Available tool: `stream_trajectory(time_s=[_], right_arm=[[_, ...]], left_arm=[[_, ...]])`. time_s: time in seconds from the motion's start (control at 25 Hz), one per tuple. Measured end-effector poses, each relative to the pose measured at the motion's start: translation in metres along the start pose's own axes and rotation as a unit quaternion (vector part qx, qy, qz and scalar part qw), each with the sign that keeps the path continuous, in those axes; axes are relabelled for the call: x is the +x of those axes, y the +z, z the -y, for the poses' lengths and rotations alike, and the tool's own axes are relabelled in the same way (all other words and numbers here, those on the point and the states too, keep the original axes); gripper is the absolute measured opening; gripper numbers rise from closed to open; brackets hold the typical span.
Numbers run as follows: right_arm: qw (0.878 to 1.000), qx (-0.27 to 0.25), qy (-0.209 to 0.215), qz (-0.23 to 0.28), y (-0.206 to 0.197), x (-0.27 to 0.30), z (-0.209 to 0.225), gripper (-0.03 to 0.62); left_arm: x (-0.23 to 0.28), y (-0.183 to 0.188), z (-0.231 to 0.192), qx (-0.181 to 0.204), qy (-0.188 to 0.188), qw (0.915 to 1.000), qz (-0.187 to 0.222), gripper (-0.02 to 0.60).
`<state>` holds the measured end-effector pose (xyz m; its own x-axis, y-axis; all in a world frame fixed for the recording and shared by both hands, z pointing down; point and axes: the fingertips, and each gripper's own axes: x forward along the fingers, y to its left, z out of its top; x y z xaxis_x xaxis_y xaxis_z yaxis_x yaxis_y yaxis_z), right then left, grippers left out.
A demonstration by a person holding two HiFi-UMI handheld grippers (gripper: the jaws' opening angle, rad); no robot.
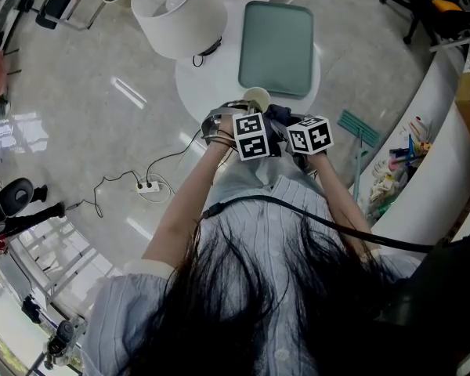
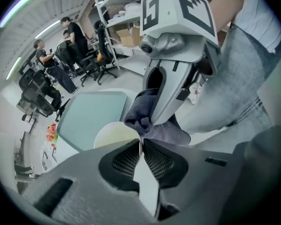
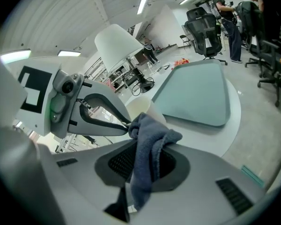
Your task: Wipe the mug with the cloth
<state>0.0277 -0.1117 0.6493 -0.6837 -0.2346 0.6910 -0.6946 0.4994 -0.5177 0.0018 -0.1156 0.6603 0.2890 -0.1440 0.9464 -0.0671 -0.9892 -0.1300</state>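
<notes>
Left gripper view: left gripper (image 2: pixel 140 146) jaws clamped on mug (image 2: pixel 111 136) rim.
Right gripper view: right gripper (image 3: pixel 143 165) jaws closed — cloth (image 3: pixel 150 139) pinched between.
Head view alone: power strip (image 1: pixel 147 185).

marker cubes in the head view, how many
2: the left cube on the left tool gripping the mug, the right cube beside it on the right tool holding the cloth. None look hidden.
</notes>
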Motion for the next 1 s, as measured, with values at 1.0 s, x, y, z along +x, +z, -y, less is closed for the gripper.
stream_trajectory(time_s=[1.0], right_arm=[[0.991,-0.12,-0.026,-0.048,0.03,0.0,0.023,0.083]], left_arm=[[-0.009,-0.04,0.0,0.512,-0.075,0.8519,-0.082,0.043]])
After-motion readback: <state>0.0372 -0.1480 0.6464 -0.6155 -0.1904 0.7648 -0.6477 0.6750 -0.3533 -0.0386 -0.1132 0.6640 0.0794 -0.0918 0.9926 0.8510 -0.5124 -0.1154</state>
